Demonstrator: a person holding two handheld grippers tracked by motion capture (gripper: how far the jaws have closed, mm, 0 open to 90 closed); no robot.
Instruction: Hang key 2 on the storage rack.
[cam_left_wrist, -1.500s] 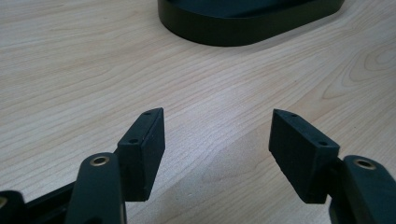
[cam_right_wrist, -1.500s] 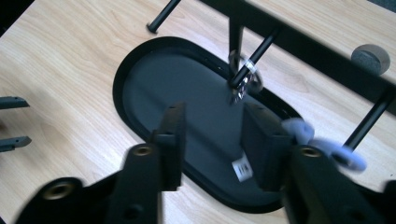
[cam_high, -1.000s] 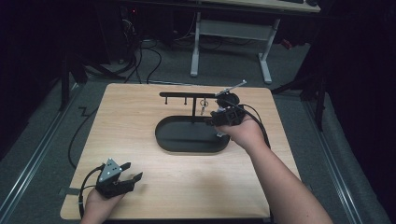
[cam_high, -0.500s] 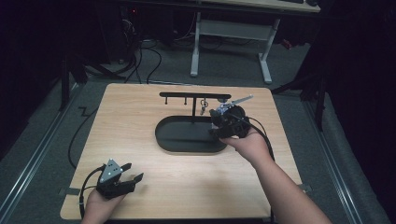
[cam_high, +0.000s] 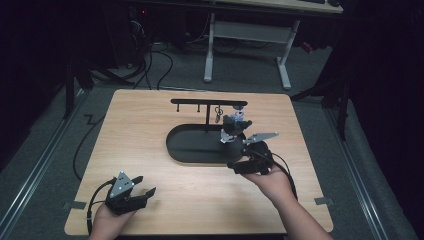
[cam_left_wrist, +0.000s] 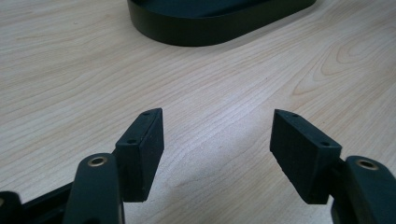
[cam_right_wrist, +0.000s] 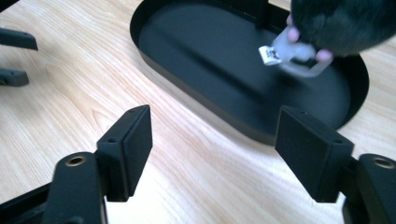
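Hung item: a small dark fuzzy keychain charm (cam_high: 235, 126) with a pale tag hung from the right end of the T-shaped stand (cam_high: 208, 103), above the right part of the tray; in the right gripper view it appeared as a blurred dark ball (cam_right_wrist: 341, 23) with a white tag, so its finer detail could not be told
Second item: a small metal ring or key (cam_high: 218, 114) hung on a hook nearer the post, apart from the charm
Tray: black oval tray (cam_high: 176, 145) formed the stand's base at mid-table, its floor bare
Right gripper (cam_high: 245, 162): jaws stood wide apart with nothing between them, just beside the tray's near right rim, below the charm and clear of it
Left gripper (cam_high: 142, 196): jaws apart and empty, low over the table (cam_high: 150, 115) at its near left corner, well apart from the tray
Step judged: hanging appeared complete; right gripper was withdrawing
Method advised: keep the jaws wide, draw back low and straight toward the person, avoid brushing the tag or the rim
Risk judged: a snag could swing the charm off its hook or tip the stand
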